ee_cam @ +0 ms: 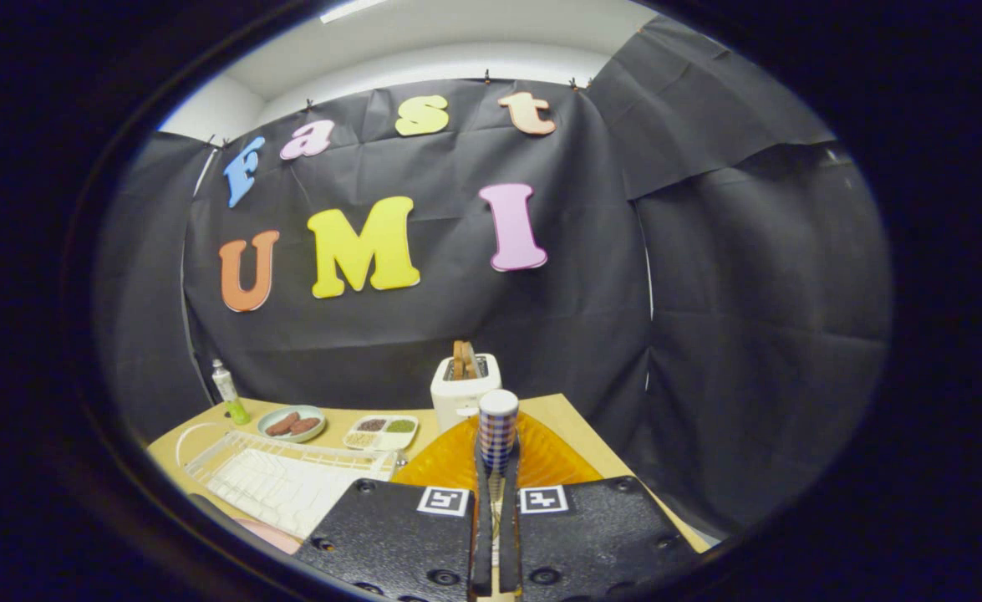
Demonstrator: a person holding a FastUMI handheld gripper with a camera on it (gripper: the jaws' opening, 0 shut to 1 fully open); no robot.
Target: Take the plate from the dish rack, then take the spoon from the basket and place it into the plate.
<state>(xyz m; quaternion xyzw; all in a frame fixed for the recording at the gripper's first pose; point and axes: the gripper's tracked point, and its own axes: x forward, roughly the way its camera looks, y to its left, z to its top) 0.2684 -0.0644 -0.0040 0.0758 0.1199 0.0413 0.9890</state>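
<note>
On the left of the worktop (578, 418) a small bottle (228, 392) stands by the booth wall. Nearer lies the white dish rack (282, 477); a pink rim (269, 533) beside it may be the plate, I cannot tell. Beyond the rack sit a bowl (292, 423) with brown pieces and a divided tray (380, 432). A white toaster (465, 386) follows. The orange basket (541, 460) lies just ahead of the gripper (497, 468). The fingers (483, 502) are close together, clamped on a thin handle with a checkered grip (497, 435), probably the spoon.
</note>
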